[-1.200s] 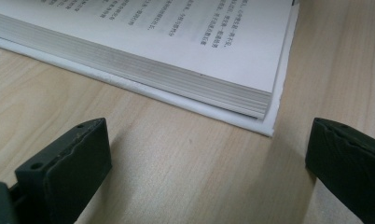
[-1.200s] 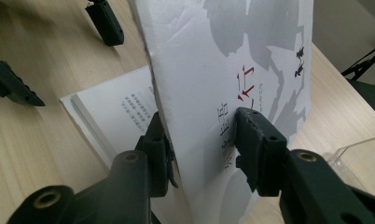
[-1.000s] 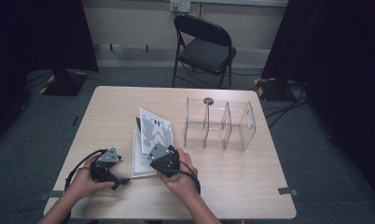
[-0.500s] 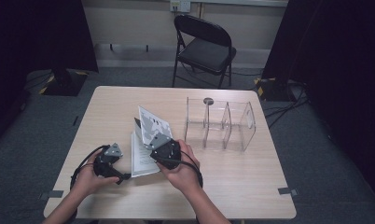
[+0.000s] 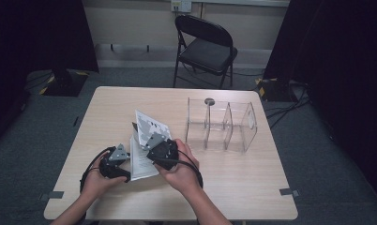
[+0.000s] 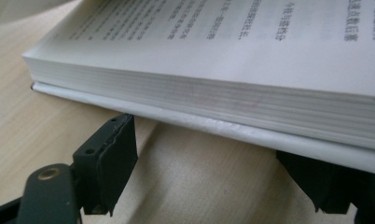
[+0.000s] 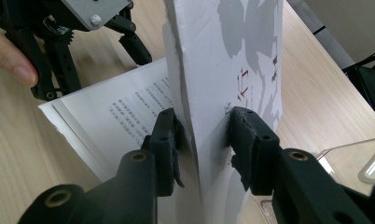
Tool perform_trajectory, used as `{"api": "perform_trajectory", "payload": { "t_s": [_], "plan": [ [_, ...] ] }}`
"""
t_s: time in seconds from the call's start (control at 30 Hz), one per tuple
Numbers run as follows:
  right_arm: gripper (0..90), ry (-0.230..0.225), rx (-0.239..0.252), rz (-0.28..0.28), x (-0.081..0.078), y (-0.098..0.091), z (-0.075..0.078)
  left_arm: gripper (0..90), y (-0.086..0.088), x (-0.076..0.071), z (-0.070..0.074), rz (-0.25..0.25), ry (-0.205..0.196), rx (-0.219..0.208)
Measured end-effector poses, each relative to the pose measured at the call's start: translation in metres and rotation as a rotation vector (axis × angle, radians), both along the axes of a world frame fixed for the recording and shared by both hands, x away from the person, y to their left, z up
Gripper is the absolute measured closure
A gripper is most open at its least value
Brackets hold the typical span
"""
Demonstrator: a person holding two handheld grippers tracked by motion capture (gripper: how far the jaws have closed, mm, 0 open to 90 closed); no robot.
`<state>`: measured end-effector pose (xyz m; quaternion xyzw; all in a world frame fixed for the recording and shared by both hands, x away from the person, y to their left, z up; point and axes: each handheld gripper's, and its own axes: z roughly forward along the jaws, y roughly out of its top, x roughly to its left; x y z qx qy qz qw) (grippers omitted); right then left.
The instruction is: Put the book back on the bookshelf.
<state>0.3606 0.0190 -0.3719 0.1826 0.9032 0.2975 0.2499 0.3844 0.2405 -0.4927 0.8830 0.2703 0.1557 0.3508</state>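
Below, the white paperback book lies flat on the bench just ahead of the released, closing left fingers, while the right fingers grasp its raised cover.

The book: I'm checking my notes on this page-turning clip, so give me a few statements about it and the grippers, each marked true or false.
1. The right gripper is shut on a raised part of the book. True.
2. The book lies closed on the table. False: it lies open, printed pages up, with the cover and some pages lifted.
3. The left gripper sits at the book's edge with its jaws apart. True; they have just been closing, with the edge just above them.
4. The clear organizer holds the book. False: the book lies on the table beside it.
5. A folding chair stands beyond the table. True.
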Motion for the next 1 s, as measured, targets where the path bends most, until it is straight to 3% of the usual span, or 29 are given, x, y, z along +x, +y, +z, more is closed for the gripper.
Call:
{"api": "perform_trajectory", "payload": {
  "t_s": [0.4,0.47,0.57,0.6,0.8,1.0],
  "plan": [
    [61.4,-0.002,-0.017,0.013,0.000,0.003,0.000,21.4,0.002,-0.001,0.004,0.023,0.001,-0.024],
    [61.6,-0.002,-0.010,0.013,0.002,0.002,0.002,19.4,0.001,-0.001,0.006,0.041,-0.036,-0.007],
    [61.6,-0.003,-0.015,0.014,0.002,0.003,0.002,20.5,0.002,-0.002,0.007,0.032,-0.040,-0.004],
    [61.5,-0.004,-0.018,0.013,0.002,0.004,0.002,20.7,0.002,-0.003,0.009,0.026,-0.059,0.008],
    [61.4,0.000,-0.017,0.017,0.003,0.005,0.004,22.4,0.002,-0.003,0.012,0.035,-0.070,-0.020],
    [61.1,-0.002,-0.031,0.020,0.002,0.007,0.003,24.5,0.000,-0.005,0.014,0.019,-0.102,-0.006]
  ]
}}
